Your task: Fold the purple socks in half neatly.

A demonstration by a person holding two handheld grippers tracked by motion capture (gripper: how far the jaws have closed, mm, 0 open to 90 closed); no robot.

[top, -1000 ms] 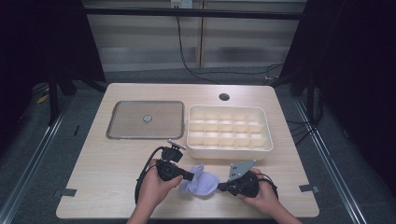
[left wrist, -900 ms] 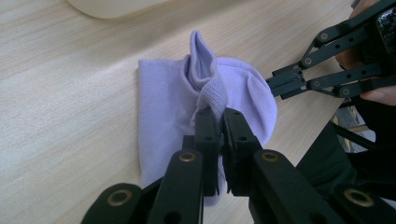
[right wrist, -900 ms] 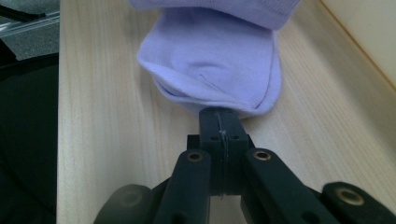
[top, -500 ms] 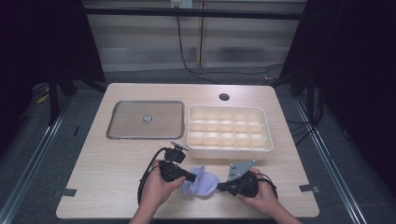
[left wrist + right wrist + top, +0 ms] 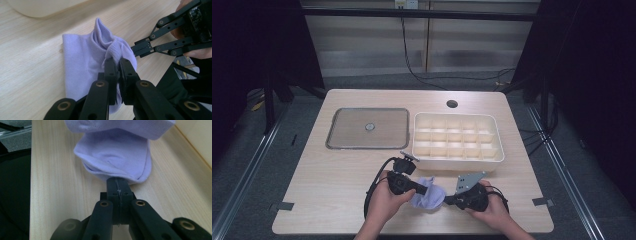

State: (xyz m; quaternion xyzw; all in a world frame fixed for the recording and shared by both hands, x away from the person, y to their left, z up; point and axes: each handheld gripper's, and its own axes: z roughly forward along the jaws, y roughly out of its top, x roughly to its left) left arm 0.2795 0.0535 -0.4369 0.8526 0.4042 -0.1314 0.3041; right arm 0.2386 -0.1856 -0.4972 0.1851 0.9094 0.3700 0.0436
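A lavender sock (image 5: 428, 196) lies bunched on the wooden table near its front edge, between my two grippers. In the left gripper view, my left gripper (image 5: 118, 62) is shut on the raised ribbed cuff of the sock (image 5: 82, 60). My right gripper (image 5: 133, 49) comes in from the other side and meets the sock's edge. In the right gripper view, the right gripper (image 5: 117, 181) is shut, its tip pinching the rounded hem of the sock (image 5: 117, 157). From above, the left gripper (image 5: 424, 190) and the right gripper (image 5: 447, 201) face each other across the sock.
A cream tray (image 5: 457, 159) with several compartments stands just behind the sock. A flat grey metal tray (image 5: 342, 131) lies at the left. A round hole (image 5: 452, 104) sits near the table's far edge. Bare wood lies to the left and right of the hands.
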